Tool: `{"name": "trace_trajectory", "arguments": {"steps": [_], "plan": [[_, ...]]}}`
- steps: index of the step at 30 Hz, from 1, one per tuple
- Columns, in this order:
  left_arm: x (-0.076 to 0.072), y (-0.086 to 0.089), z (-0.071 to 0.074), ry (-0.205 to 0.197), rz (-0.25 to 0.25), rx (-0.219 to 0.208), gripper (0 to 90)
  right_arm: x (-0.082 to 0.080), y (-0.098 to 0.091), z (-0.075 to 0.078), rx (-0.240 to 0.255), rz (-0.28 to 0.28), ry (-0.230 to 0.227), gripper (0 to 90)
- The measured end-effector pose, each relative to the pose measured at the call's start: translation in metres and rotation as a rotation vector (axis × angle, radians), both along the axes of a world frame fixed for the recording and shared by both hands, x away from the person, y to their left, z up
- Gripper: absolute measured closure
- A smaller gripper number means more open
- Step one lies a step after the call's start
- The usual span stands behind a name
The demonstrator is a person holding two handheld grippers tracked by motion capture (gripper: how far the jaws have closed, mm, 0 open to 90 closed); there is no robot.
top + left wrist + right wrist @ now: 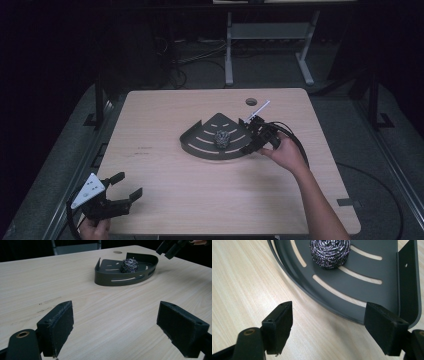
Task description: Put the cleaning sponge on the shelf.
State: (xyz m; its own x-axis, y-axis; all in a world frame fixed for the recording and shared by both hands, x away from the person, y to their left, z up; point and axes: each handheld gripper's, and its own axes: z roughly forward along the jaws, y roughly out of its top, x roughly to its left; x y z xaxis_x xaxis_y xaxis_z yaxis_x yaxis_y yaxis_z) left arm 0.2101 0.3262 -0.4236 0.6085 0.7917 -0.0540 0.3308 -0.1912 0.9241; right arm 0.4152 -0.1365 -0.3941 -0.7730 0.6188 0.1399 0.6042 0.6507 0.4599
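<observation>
Steel scourer [329, 252] beyond right hand-held gripper [337, 325]

One fixed overhead camera, two riding on the tools.
The high view looks forward and down on the pale wooden surface [210, 200]; the left view faces the dark slotted fan-shaped metal tray [125, 281] from afar, the right view [372, 297] close over its rim.

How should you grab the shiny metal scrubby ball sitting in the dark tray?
Probably from straight above, one of the fingers on each side of the scrubber's round middle. It sits low in the tray, whose raised walls block a sideways approach. The right gripper is open beside the tray's curved edge, so it seems the handier one.
</observation>
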Motion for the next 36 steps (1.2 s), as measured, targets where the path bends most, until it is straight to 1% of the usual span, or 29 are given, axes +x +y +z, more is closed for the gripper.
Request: {"name": "trace_trajectory", "arguments": {"steps": [5,10,15,22,36], "plan": [[0.000,0.000,0.000,0.000,-0.001,0.000,13.2,-0.006,-0.006,-0.002,-0.001,-0.001,-0.005,22.8],[0.000,-0.001,0.000,0.000,-0.003,0.000,13.2,-0.010,-0.012,-0.006,-0.012,-0.004,0.004,22.8],[0.000,-0.001,0.000,0.000,-0.003,0.001,13.2,-0.016,-0.022,-0.010,0.002,-0.018,0.008,22.8],[0.001,-0.002,0.000,0.001,-0.003,0.003,13.3,-0.025,-0.032,-0.016,0.005,-0.026,0.006,22.8],[0.001,-0.003,0.000,0.003,-0.004,0.007,13.3,-0.040,-0.042,-0.023,0.012,-0.030,0.000,22.8]]}}
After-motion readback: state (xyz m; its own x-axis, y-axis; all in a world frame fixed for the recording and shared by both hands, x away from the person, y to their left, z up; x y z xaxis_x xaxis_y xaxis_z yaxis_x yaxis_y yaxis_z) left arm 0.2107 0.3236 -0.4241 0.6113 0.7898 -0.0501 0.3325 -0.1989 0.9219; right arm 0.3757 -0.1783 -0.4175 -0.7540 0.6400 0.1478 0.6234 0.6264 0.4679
